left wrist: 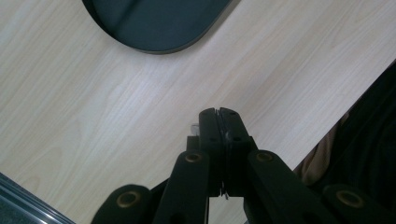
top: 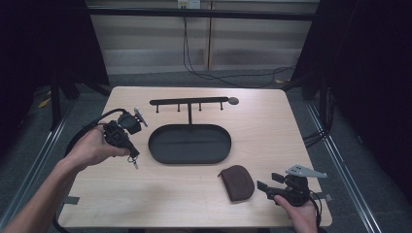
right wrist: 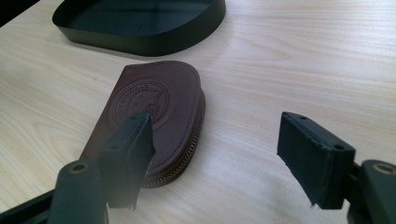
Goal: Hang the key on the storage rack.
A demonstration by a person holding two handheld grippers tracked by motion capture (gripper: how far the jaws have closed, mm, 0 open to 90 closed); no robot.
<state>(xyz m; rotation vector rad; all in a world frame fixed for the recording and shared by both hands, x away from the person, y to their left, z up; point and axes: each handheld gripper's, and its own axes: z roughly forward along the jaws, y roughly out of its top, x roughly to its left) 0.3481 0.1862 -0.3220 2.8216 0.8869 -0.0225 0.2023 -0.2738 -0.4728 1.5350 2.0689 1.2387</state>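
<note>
The right tongs [right wrist: 215, 154] are gaping wide, empty, just right of the brown pouch [top: 237, 182]; the left tongs [top: 132, 158] are pinching a small key [top: 134, 164] across the black tray [top: 160, 145].

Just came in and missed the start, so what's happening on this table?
A person works at a wooden table with tongs in each hand. The left tongs are shut on a small metal item, seemingly keys, held beside the black oval tray. The right tongs are open, one jaw over a brown leather zip pouch lying flat near the tray, not gripping it. A black hook rack rises behind the tray.
</note>
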